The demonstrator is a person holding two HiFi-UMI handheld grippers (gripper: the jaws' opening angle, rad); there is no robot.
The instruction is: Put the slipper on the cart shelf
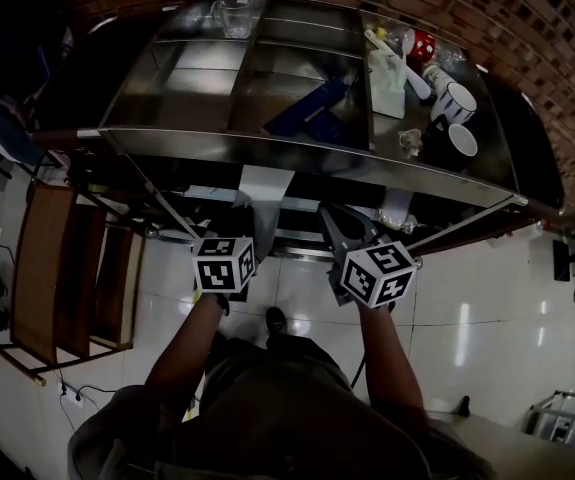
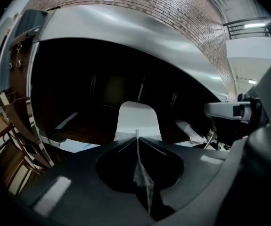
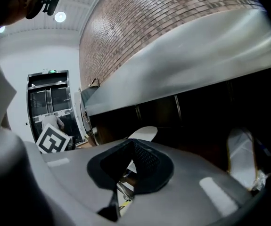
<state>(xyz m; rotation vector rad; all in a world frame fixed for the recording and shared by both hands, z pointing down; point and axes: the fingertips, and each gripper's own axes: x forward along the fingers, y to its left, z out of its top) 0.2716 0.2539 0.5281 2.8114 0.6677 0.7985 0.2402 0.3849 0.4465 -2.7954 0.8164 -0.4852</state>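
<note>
A steel cart fills the upper half of the head view, backed against a brick wall and standing on a pale tiled floor. A wooden frame leans just beside the cart's left end.

The slipper is pale and flat. It pokes out from under the front edge of the cart's top shelf, left of that edge's middle, with its rounded end reaching into the dark opening beneath the top. The frames do not show whether it rests on the lower shelf.

The left gripper sits just in front of that opening. In the left gripper view its jaws are pressed together in one thin line, and their tips pinch the near end of the slipper, which stretches straight ahead over the dim lower level.

The right gripper hovers beside it, below the middle of the front edge. In the right gripper view its jaws stand a little apart with nothing between the pads. The slipper shows beyond them as a thin level oval under the steel top.

On the top shelf, a blue object lies near the middle. A white bottle and two mugs crowd the right end, and a glass jar stands at the back edge.
</note>
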